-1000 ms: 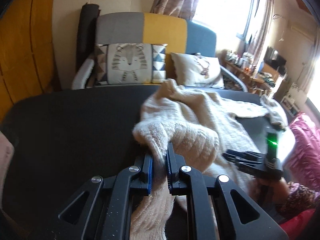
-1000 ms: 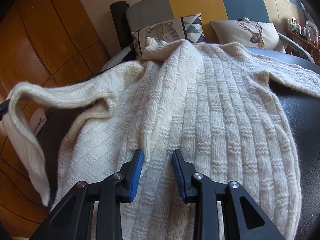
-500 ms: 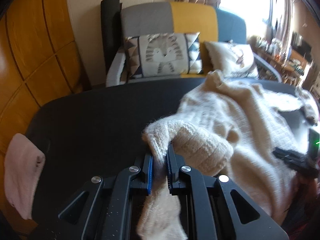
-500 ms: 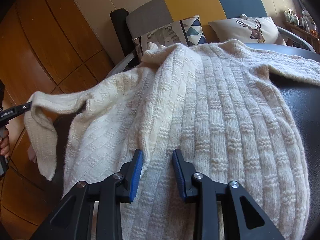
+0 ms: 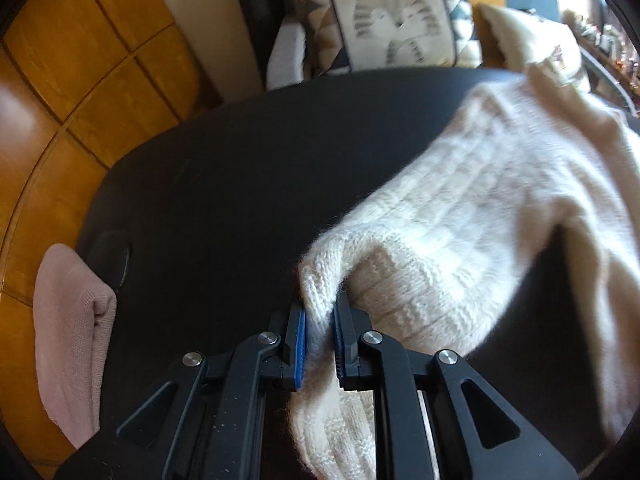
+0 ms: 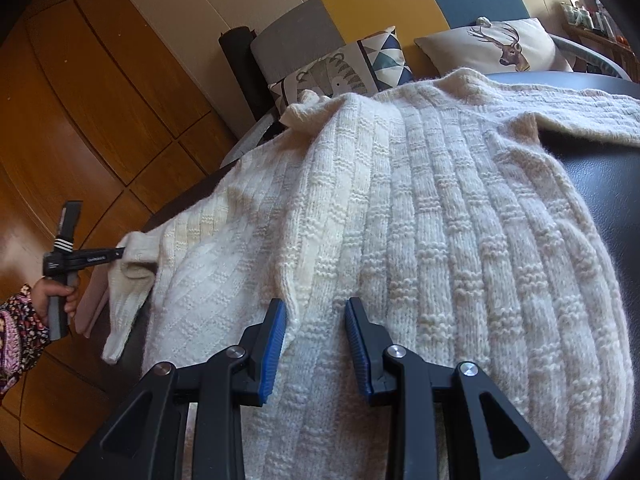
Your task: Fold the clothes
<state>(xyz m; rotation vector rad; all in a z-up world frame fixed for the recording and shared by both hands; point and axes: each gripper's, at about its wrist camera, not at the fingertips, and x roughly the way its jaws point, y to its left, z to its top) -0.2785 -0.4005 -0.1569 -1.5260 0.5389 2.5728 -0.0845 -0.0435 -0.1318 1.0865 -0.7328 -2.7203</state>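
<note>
A cream knitted sweater [image 6: 440, 220] lies spread on the black table [image 6: 600, 168]. My right gripper [image 6: 316, 320] stands open just over its lower body, a raised fold beside the left pad. In the left wrist view my left gripper [image 5: 320, 312] pinches the cuff of one sleeve [image 5: 460, 220], which stretches out from the body toward the table's left side. Its jaws are opening slightly, with the cuff still between the pads. The right wrist view shows the same left gripper [image 6: 116, 256] far left, held by a hand [image 6: 56, 292], the cuff hanging from its tip.
A folded pink cloth [image 5: 68, 340] hangs over the table's left edge [image 5: 104, 208], close to the held cuff. Behind the table is a sofa with a tiger cushion [image 5: 392, 28] and a deer cushion [image 6: 496, 46]. Wooden panelling [image 5: 100, 60] lies to the left.
My left gripper has carried the sleeve cuff out to the left and downward, stretching the sleeve away from the body. The right gripper has stayed where it was.
</note>
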